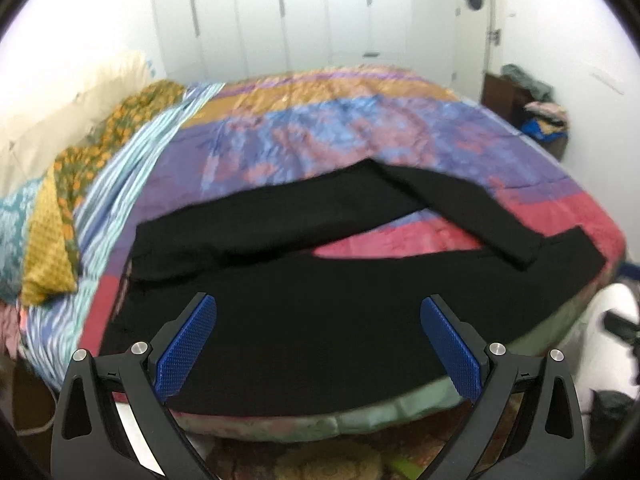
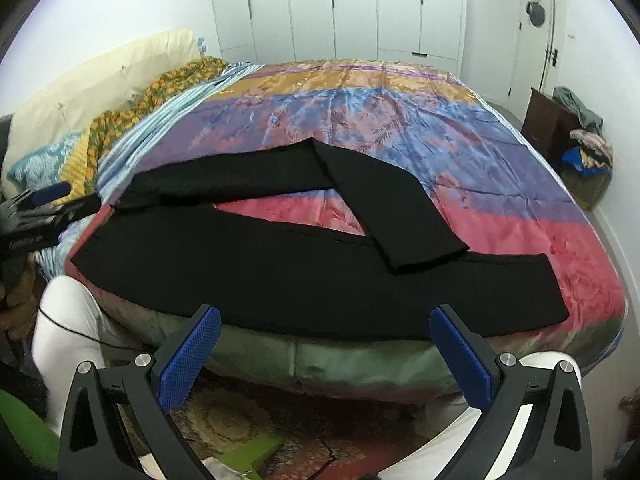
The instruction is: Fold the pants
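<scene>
While I held both claws over near bed edge, left claw (image 1: 318, 322) and right claw (image 2: 325, 334) gaped wide, gripping nothing; black pants (image 2: 240, 264) lay spread on bed (image 2: 400, 120), far leg doubled back across near leg.

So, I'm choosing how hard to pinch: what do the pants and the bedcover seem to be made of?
Pants: matte black cloth, likely a soft knit or cotton; no shine, lies limp and flat. Bedcover: probably satin or silky synthetic; glossy highlights along its creases.
</scene>
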Tool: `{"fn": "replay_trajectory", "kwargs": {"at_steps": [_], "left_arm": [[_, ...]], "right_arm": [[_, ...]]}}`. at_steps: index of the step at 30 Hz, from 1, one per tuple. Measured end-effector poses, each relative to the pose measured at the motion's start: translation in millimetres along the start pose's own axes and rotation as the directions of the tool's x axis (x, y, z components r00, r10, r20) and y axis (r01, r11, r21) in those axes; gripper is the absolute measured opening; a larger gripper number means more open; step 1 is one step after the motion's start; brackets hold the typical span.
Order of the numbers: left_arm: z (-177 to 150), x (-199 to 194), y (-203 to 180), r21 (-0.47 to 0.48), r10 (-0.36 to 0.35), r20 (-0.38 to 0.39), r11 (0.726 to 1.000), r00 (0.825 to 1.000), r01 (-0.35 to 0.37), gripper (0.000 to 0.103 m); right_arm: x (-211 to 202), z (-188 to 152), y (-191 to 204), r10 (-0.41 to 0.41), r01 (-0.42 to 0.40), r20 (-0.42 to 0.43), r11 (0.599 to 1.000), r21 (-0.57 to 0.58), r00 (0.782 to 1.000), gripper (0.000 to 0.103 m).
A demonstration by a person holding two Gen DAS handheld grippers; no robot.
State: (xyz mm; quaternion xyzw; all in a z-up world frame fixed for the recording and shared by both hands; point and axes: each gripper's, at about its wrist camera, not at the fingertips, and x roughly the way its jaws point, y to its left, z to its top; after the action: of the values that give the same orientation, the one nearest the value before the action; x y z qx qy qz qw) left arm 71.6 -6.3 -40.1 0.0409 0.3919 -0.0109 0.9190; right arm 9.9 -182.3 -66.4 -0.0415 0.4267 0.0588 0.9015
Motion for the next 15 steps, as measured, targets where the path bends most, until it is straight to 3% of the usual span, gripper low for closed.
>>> {"fn": "replay_trajectory", "kwargs": {"at_steps": [2,4,6,9,11,12,15], "left_arm": [[-9.1,16.7,1.5,-0.019,0.025,-0.032,0.999,0.999,-0.026,0.102],[-22.8,28.2,4.1,-0.049,0.026,-0.058,0.998,0.998,-0.029,0.102],[-38.7,38.2,6.5,-0.080,0.030,-0.083,0.996,0.996,-0.037,0.102],[-59.2,50.9,6.8,-0.090,0.052,-0.128,0.994,0.990,-0.064,0.102],[-66.9,53.0,6.1,-0.082,0.063,-0.140,0.994,0.988,-0.075,0.102],[-69.0,53.1,5.7,-0.070,0.076,-0.138,0.994,0.987,-0.086,0.102],[-69.9,55.3,4.0,-0.048,0.093,-0.130,0.994,0.987,-0.100,0.102]], "right_arm": [[1.4,7.9,-7.9,-0.014,0.017,0.058,0.998,-0.053,0.998,0.103],[4.8,18.7,-23.9,-0.082,0.098,0.135,0.989,-0.111,0.987,0.103],[21.6,27.2,-46.5,-0.100,0.121,0.141,0.982,-0.148,0.985,0.103],[77.2,27.9,-74.9,-0.034,0.026,-0.045,0.984,-0.175,0.998,0.102],[111.6,22.4,-77.7,-0.004,-0.027,-0.143,0.976,-0.218,0.990,0.092],[122.2,20.7,-75.7,0.006,-0.046,-0.165,0.968,-0.246,0.986,0.081],[157.8,14.2,-71.7,-0.039,-0.032,-0.202,0.942,-0.335,0.979,0.077]]}}
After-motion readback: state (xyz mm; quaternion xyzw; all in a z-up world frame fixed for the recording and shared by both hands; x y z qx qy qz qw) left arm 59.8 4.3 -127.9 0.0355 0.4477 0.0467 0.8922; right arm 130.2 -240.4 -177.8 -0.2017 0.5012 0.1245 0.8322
